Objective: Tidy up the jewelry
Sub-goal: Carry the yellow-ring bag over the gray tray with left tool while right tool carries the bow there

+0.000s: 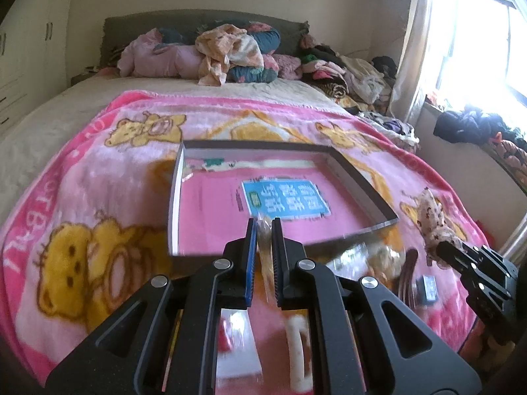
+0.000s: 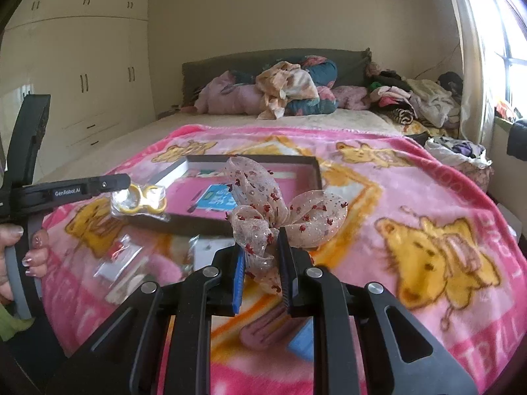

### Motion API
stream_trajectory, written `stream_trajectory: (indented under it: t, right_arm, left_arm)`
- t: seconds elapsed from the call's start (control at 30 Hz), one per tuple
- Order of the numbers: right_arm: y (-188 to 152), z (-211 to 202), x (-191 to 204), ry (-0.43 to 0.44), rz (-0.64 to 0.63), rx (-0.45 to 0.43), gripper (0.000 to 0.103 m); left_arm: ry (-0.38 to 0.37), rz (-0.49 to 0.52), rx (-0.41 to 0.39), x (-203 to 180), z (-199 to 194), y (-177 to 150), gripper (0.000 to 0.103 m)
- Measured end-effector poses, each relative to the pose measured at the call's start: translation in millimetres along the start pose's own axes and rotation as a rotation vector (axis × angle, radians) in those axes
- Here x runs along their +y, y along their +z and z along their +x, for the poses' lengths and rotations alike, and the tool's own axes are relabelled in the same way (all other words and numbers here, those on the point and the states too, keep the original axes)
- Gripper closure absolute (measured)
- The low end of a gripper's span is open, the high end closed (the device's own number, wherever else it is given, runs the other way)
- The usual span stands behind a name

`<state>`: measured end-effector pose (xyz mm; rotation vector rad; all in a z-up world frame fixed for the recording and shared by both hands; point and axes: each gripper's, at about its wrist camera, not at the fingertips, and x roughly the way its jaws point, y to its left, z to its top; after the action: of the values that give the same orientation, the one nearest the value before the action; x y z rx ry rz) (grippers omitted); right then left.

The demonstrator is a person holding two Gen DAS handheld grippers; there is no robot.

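Black-fingered left gripper point(image 1: 263, 230) at six o'clock is pinched on a clear plastic packet of yellow rings point(image 2: 138, 199), its jaws pressed close with the packet's edge between them. Over on the right wrist view, the right gripper point(image 2: 262, 250) is clamped on a sheer beige ribbon bow with red specks point(image 2: 276, 210), the loops fanning up toward twelve. Down at eight o'clock, more small clear packets point(image 2: 120, 256) lie loose on the pink fleece blanket with yellow bears point(image 2: 428, 197). Just beyond both grippers sits a shallow dark-rimmed cardboard box with a pink floor and blue label point(image 1: 283, 194), flat on the blanket. Farther off at twelve, a heap of bedding and clothes point(image 1: 227, 52) lies against a dark headboard point(image 2: 230, 62).
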<state>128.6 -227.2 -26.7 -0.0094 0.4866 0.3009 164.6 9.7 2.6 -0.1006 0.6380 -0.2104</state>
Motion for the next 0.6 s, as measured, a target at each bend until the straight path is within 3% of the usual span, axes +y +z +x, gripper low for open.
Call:
stream_trajectory:
  t: [0.6]
  right_arm:
    - [39, 58, -20, -0.021, 0.029, 0.014, 0.085]
  left_arm:
    - [-0.003, -0.046, -0.05, -1, 40, 48, 0.1]
